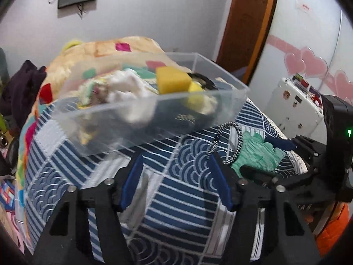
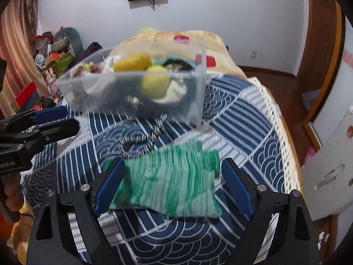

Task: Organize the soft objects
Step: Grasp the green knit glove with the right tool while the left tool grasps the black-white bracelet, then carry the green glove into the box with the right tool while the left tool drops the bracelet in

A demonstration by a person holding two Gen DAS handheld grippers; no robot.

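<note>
A clear plastic bin (image 1: pixel 211 108) (image 2: pixel 194 101) stands on the blue patterned bedspread (image 1: pixel 183 198). It holds a yellow sponge (image 1: pixel 172 81) (image 2: pixel 132 63), a yellow ball (image 2: pixel 155 84), white cloth (image 1: pixel 128 90) and other soft items. A green glove (image 2: pixel 174 183) (image 1: pixel 258 152) lies flat between my right gripper's (image 2: pixel 174 182) open fingers. A black-and-white braided cord (image 2: pixel 152 134) (image 1: pixel 231 141) lies between glove and bin. My left gripper (image 1: pixel 176 176) is open and empty over the bedspread, in front of the bin.
A folded patchwork blanket (image 1: pixel 106 48) lies behind the bin. Dark clothes (image 1: pixel 22 84) and clutter (image 2: pixel 55 50) sit at the left. A white appliance (image 1: pixel 293 106) and a wooden door frame (image 1: pixel 247 26) stand to the right of the bed.
</note>
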